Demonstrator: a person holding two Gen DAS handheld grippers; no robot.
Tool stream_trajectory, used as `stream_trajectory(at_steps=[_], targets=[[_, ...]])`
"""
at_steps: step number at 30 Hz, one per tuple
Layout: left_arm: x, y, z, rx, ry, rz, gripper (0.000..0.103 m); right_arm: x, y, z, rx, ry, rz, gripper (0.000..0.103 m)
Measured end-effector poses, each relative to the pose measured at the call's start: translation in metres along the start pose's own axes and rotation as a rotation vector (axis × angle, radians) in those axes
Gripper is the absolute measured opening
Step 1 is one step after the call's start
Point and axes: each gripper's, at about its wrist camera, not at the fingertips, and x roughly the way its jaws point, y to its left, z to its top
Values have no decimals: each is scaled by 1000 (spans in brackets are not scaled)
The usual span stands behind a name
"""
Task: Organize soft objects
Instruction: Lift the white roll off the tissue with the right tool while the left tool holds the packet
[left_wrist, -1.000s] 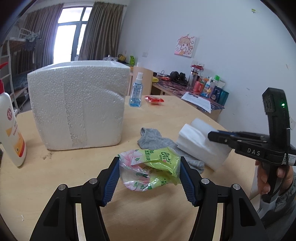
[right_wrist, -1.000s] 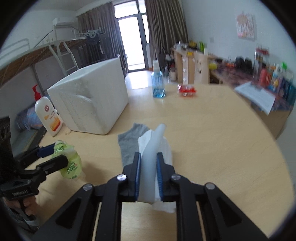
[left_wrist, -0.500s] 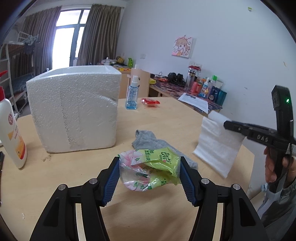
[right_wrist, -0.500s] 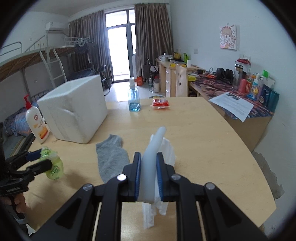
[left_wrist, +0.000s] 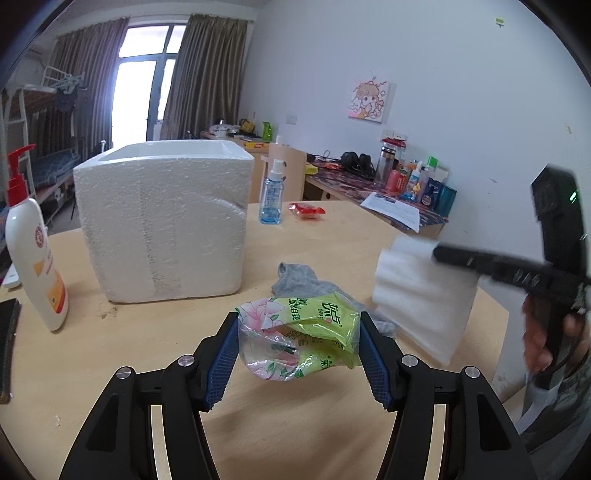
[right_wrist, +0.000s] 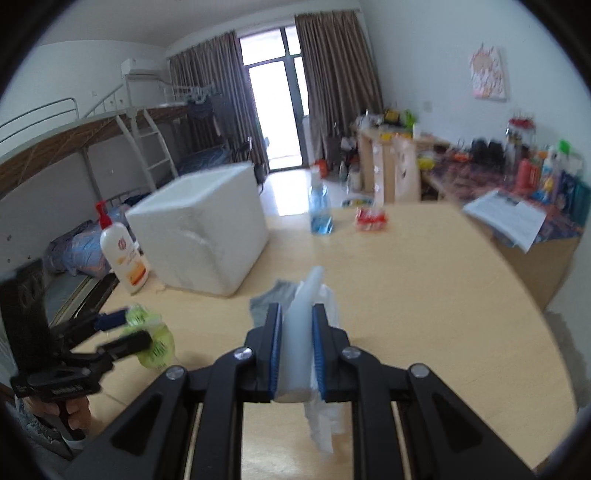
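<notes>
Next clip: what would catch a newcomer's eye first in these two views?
Each tool is clamped on something soft and lifted off the table: the left tool grips a crumpled green tissue pack, and the right tool pinches a white foam sheet that hangs below it. Behind them a big white foam box dominates the table's left side, with a grey sock lying near its base.

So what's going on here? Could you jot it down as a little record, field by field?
setting: wooden table in a room with a bunk bed
left gripper: shut on a green tissue pack, off the table
right gripper: shut on a white foam sheet, which hangs down
still on the table: grey sock
container: white foam box, top open
also there: lotion bottle, blue spray bottle, red packet
</notes>
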Motion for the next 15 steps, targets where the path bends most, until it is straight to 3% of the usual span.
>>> stream_trajectory(at_steps=[7, 12, 15], targets=[[4, -5, 1, 3, 13, 4, 63, 49, -24, -38, 50, 152, -61, 20], [12, -8, 3, 7, 22, -5, 63, 43, -43, -44, 55, 152, -160, 20], [17, -9, 3, 10, 31, -12, 63, 36, -48, -45, 69, 148, -166, 20]])
